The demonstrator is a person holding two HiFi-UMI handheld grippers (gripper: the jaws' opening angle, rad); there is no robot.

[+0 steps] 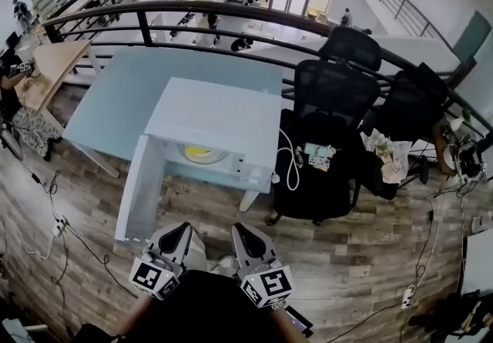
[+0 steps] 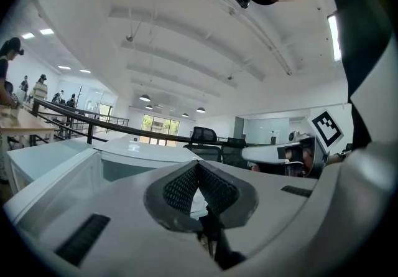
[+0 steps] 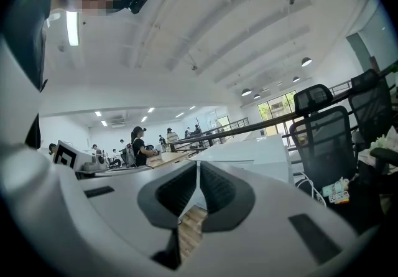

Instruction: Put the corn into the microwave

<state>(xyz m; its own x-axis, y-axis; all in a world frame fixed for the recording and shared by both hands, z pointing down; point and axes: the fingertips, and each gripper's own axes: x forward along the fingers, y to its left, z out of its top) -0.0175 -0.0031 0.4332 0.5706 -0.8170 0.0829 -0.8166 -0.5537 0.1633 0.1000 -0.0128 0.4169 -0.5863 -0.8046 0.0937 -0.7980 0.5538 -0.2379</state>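
Corn [image 1: 197,152] spotted already resting inside the microwave [image 1: 219,118], door [image 1: 137,191] hanging wide open on the left, left gripper [image 2: 198,165] and right gripper [image 3: 198,165] both pinched together on nothing; judged liable to jolt the oven and shift the cob if that door got shoved carelessly.

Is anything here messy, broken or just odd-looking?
Nothing looks spilled or broken. The microwave has its door standing wide open, with what looks like the corn inside. A white cable loops loosely off the table edge towards the office chair beside it.
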